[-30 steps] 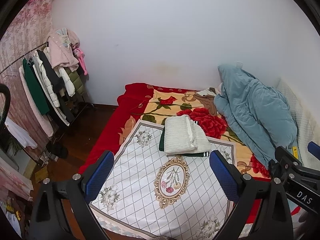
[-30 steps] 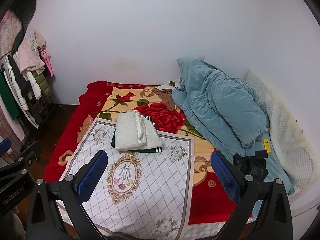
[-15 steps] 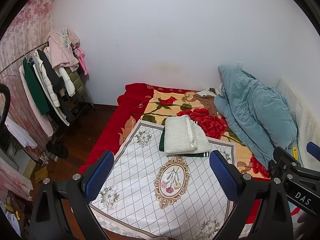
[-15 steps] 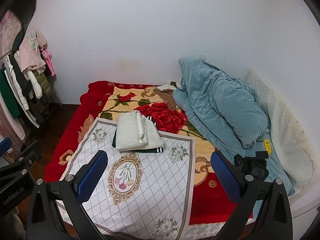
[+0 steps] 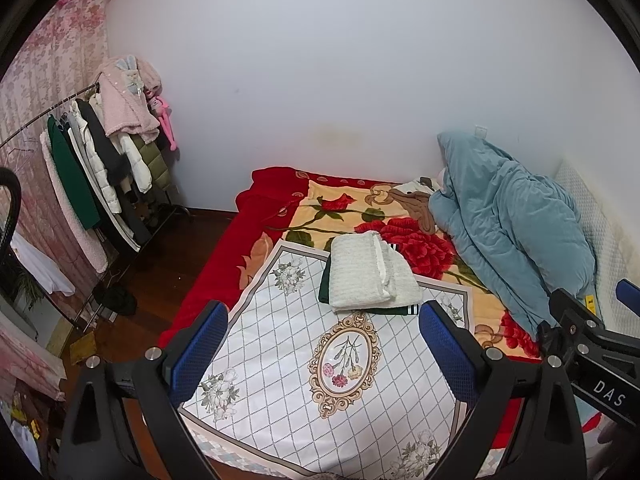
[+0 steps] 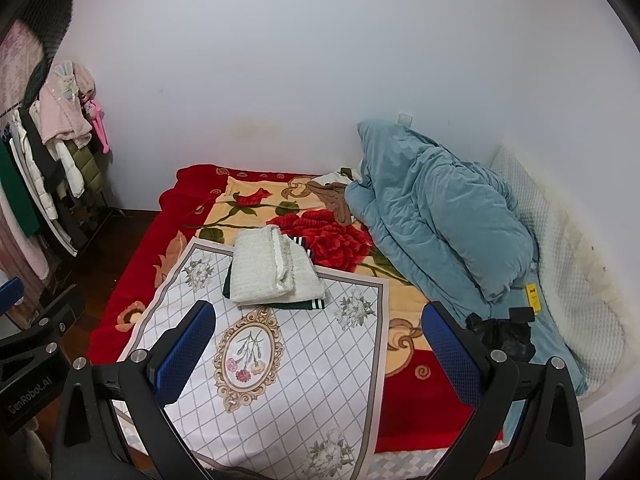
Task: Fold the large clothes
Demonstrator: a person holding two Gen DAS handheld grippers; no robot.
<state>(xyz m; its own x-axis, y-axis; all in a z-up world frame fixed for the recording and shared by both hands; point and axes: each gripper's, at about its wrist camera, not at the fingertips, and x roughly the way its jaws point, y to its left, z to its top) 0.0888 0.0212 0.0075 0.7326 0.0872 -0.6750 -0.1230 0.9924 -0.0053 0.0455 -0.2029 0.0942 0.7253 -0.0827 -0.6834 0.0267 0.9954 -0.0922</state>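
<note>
A home bedroom: bed (image 5: pixel 264 216) with rose blanket, rumpled blue duvet (image 5: pixel 512 216), coat-laden clothes rack (image 5: pixel 92 160).

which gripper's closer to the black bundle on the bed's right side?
Right. The right gripper has the black bundle just beyond its right finger; the left gripper sits further left, facing the folded clothes.

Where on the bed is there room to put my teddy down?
The white patterned cloth is bare in front of the folded cream garment. The red blanket beside it is free too. The right side is crowded with the teal duvet.
</note>
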